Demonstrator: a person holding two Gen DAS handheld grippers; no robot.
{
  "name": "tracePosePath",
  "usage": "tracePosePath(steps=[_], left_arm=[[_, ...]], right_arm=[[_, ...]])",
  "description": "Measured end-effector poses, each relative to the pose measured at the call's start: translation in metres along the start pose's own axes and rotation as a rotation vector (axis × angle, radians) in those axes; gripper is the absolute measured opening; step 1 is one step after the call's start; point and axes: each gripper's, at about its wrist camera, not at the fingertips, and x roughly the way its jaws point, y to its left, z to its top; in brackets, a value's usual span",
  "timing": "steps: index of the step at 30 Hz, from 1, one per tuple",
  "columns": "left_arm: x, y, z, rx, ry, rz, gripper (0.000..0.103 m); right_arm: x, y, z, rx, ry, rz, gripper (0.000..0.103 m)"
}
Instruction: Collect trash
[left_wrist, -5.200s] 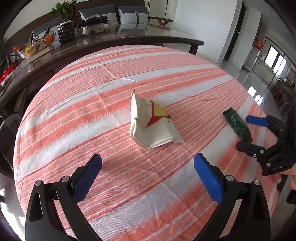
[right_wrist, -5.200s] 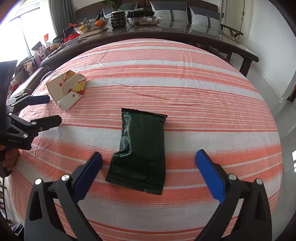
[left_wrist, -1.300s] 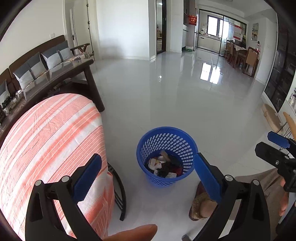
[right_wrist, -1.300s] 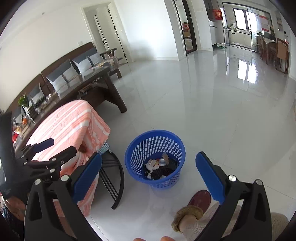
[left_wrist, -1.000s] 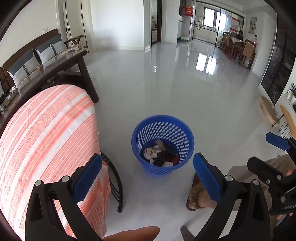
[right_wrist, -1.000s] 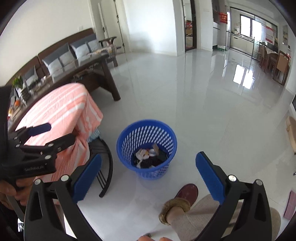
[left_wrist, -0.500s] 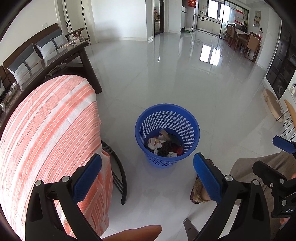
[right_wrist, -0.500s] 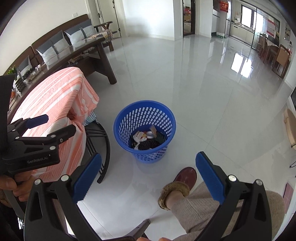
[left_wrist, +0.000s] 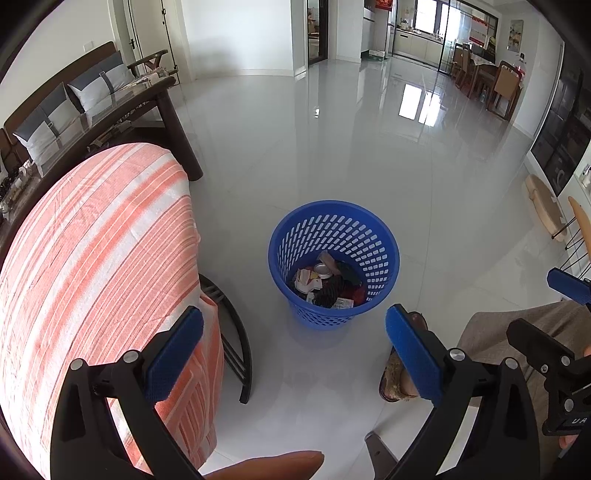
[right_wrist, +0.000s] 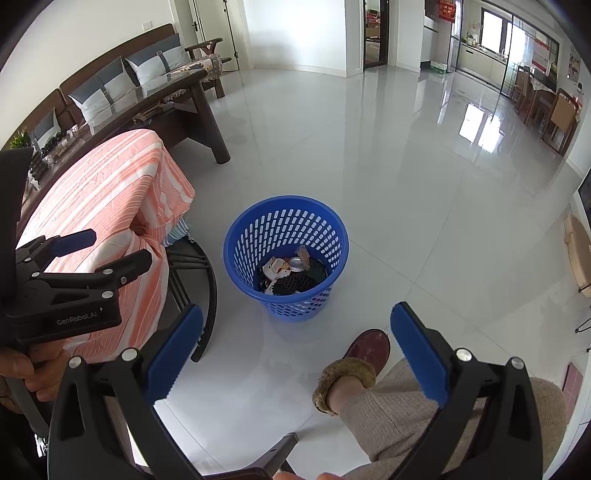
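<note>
blue perforated plastic wastebasket (left_wrist: 334, 258) stands on glossy white tile floor (left_wrist: 351, 155), open floor from 10 to 3 o'clock around it; the trash (left_wrist: 325, 282) lies inside. at 9 o'clock the orange-and-white striped tablecloth's edge (left_wrist: 110, 258) hangs near the rim. left gripper (left_wrist: 293, 352) and right gripper (right_wrist: 295, 349) hover above, jaws wide apart and empty. against half a second ago, the basket sits slightly lower in the left view; five seconds back, both wrappers lay on the table.

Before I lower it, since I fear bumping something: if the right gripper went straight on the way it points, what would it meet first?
The right gripper is open and empty. Straight ahead lies the blue trash basket on the floor; nothing appears to stand between them. It would likely meet the near rim or the trash inside, though depth is unclear.
</note>
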Motion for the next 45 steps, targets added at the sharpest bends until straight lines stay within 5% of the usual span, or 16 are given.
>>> tracePosePath(steps=[45], left_arm=[[0.0047,-0.0026,-0.0057,0.008,0.010,-0.003,0.098]], right_arm=[[0.0059,0.0009,0.0009,-0.016,0.010,-0.003,0.098]])
